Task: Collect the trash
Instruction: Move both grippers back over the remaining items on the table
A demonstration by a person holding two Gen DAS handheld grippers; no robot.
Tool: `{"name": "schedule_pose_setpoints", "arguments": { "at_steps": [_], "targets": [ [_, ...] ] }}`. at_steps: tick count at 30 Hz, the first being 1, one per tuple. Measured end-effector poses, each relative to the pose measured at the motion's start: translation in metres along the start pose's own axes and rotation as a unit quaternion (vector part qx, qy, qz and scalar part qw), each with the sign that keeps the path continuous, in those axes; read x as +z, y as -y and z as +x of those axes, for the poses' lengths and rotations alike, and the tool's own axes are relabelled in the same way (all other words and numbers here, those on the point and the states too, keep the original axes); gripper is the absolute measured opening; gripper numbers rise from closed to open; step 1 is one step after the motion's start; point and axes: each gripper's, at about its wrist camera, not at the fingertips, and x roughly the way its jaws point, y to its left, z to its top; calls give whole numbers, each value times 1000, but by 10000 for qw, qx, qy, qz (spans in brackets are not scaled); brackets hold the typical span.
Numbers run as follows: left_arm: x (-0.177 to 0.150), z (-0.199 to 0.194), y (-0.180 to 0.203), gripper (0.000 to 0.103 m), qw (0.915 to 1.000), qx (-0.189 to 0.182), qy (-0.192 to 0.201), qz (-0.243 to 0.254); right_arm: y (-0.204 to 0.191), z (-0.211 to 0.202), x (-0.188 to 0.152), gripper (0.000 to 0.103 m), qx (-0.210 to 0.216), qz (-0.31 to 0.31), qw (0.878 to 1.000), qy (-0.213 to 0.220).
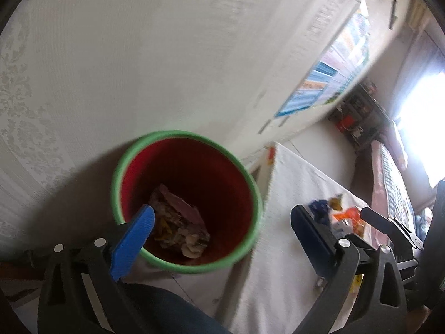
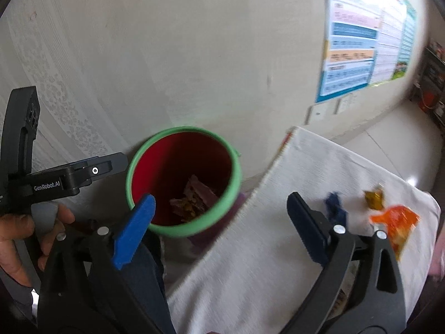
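A bin with a red inside and a green rim stands on the floor against the wall. Crumpled wrappers lie at its bottom. My left gripper hangs above the bin, open, with nothing between its blue pads. My right gripper is also open and empty, over the gap between the bin and a white-clothed table. On that cloth lie a blue wrapper, a small yellow-brown wrapper and an orange wrapper.
A hand holds the black body of the left gripper at the left of the right wrist view. A poster hangs on the wall beyond the table. A dark shelf stands far off by a bright window.
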Motion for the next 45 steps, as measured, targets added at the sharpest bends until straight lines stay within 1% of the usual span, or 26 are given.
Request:
{"name": "schedule_pose_setpoints", "arguments": {
  "at_steps": [6, 12, 16, 22, 28, 34, 41, 43, 45],
  "targets": [
    [-25, -2, 49, 95, 9989, -248, -129, 376, 36, -43, -29, 95, -319, 293, 9989, 158],
    [-47, 4, 96, 95, 9956, -503, -264, 744, 80, -79, -60, 95, -715, 655, 9950, 249],
    [-57, 10, 129, 95, 9928, -657, -327, 945, 106, -99, -80, 95, -920, 871, 9915, 309],
    [-70, 16, 168, 95, 9885, -784, -415, 1226, 144, -121, -104, 95, -1157, 1213, 9851, 386],
    [-76, 27, 192, 95, 9855, -830, -517, 1384, 171, -129, -117, 95, -1260, 1430, 9808, 402],
    [-76, 40, 203, 95, 9846, -802, -609, 1427, 185, -127, -117, 95, -1297, 1502, 9793, 388],
    [-63, 61, 220, 95, 9834, -792, -666, 1492, 201, -113, -109, 95, -1260, 1588, 9787, 310],
    [-59, 70, 224, 95, 9833, -800, -708, 1473, 207, -107, -106, 95, -1246, 1612, 9786, 271],
    [-56, 84, 226, 95, 9837, -732, -804, 1433, 212, -101, -104, 95, -1248, 1629, 9784, 236]
  ]
}}
